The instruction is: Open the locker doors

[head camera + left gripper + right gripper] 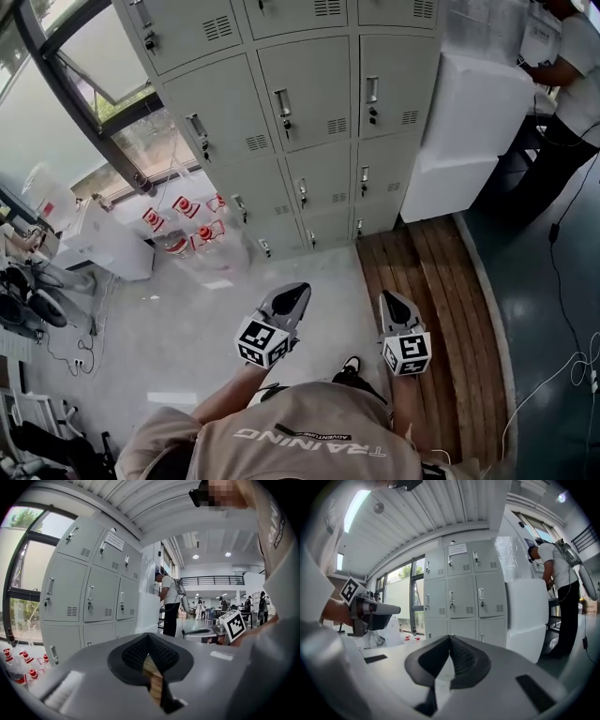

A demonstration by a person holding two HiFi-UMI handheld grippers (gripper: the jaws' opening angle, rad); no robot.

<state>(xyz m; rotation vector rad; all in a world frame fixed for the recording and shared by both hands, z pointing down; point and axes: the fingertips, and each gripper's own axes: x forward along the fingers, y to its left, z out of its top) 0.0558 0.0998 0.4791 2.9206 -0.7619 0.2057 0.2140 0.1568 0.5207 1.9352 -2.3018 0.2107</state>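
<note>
Bank of pale grey metal lockers (pixel 309 112), every door shut, stands along the floor's far edge. Left claw (pixel 287 300) and right claw (pixel 395 306) hang well short, both closed, empty. Risk: claws left closed could slip off the small latches (pixel 283 103).

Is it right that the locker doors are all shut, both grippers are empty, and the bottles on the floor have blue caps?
Not quite. The bottles on the floor have red caps, not blue; the head view and the left gripper view both show it. The rest holds: the doors of the lockers are all shut, and the left gripper and right gripper are empty.
</note>
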